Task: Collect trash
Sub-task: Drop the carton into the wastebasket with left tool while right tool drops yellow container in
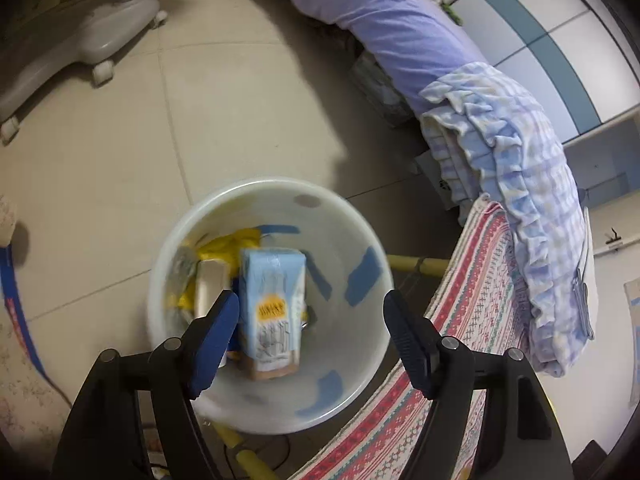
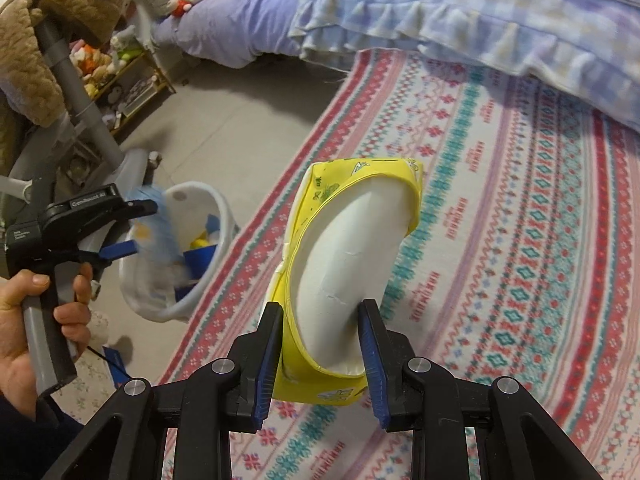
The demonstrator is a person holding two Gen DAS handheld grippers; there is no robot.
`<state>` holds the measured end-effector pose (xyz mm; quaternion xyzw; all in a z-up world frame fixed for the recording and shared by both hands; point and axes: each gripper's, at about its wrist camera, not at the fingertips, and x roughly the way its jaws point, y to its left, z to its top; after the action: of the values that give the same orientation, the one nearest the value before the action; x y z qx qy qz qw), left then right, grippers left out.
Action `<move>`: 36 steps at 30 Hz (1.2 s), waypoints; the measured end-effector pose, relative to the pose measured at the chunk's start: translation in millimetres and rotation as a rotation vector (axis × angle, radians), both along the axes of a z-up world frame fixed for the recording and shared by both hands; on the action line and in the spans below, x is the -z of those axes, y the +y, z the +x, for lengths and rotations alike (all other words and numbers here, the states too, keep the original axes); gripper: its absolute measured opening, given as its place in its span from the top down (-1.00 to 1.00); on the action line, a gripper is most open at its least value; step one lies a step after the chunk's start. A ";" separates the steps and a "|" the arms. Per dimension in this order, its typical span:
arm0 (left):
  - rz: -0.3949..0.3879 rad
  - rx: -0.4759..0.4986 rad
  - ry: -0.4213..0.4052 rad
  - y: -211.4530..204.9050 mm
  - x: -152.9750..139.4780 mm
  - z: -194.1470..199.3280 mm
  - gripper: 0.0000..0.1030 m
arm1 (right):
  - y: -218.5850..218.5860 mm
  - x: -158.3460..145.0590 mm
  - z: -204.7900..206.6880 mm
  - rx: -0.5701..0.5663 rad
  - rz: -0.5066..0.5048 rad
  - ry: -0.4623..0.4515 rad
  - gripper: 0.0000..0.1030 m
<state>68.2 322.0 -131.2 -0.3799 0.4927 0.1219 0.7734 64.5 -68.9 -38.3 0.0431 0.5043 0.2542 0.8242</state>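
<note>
Two views from hand-held grippers in a bedroom with a tiled floor [image 1: 120,168].

In the left wrist view, the left gripper [image 1: 310,312] points down over a white plastic bin [image 1: 360,224] that stands on the floor beside the edge of a bed. Its blue-padded jaws are spread wide and nothing is pinched between them. A pale blue carton [image 1: 272,304] lies inside the bin, blurred and close to the left pad; it may be falling, the blur makes that hard to judge. Yellow wrappers [image 1: 228,244] and other rubbish lie beneath it. Blue tape patches [image 1: 364,276] mark the bin's inner wall.

In the right wrist view, the right gripper [image 2: 320,344] is pinching a crushed yellow-and-white paper container [image 2: 352,248], its pads pressed on both sides of the lower end. The container is held above a red, teal and white patterned blanket [image 2: 520,240] that covers the bed. A frilled blue checked quilt [image 2: 440,12] lies farther up the bed. At the left, a person's hand [image 2: 24,320] grips the other gripper's handle above the bin. A brown plush toy [image 2: 52,12] hangs in the upper left corner.
</note>
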 end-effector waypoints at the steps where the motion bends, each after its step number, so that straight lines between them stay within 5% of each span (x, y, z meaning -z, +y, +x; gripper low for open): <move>1: -0.011 -0.011 0.012 3.0 -1.6 -4.4 -0.50 | 3.5 0.3 0.6 -0.005 0.001 -0.001 0.34; 4: -0.033 -0.041 0.024 13.1 -16.0 -22.3 -0.50 | 17.8 3.7 3.4 -0.030 0.007 0.000 0.34; 9: 0.035 -0.051 0.030 26.3 -46.9 -44.9 -0.50 | 46.5 10.4 5.5 -0.076 0.011 -0.013 0.34; 16: 0.023 -0.118 0.051 54.1 -53.6 -63.2 -0.50 | 123.7 18.7 3.7 -0.244 0.002 -0.049 0.32; 20: -0.021 -0.134 0.054 61.1 -51.8 -66.3 -0.50 | 178.9 16.7 2.2 -0.306 -0.140 -0.157 0.32; 25: -0.088 -0.143 0.036 66.2 -52.3 -67.4 -0.50 | 246.7 34.3 -1.8 -0.384 -0.448 -0.361 0.24; 30: -0.099 -0.167 0.033 73.0 -53.8 -71.9 -0.50 | 270.7 76.5 2.2 -0.425 -0.592 -0.382 0.07; 36: -0.085 -0.142 0.027 62.9 -58.8 -72.2 -0.50 | 238.2 57.8 10.1 -0.317 -0.441 -0.310 0.03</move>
<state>-4.0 385.0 -72.4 -0.4446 0.4794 0.1607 0.7394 74.6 169.3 -96.1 -0.2551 0.4158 0.2679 0.8308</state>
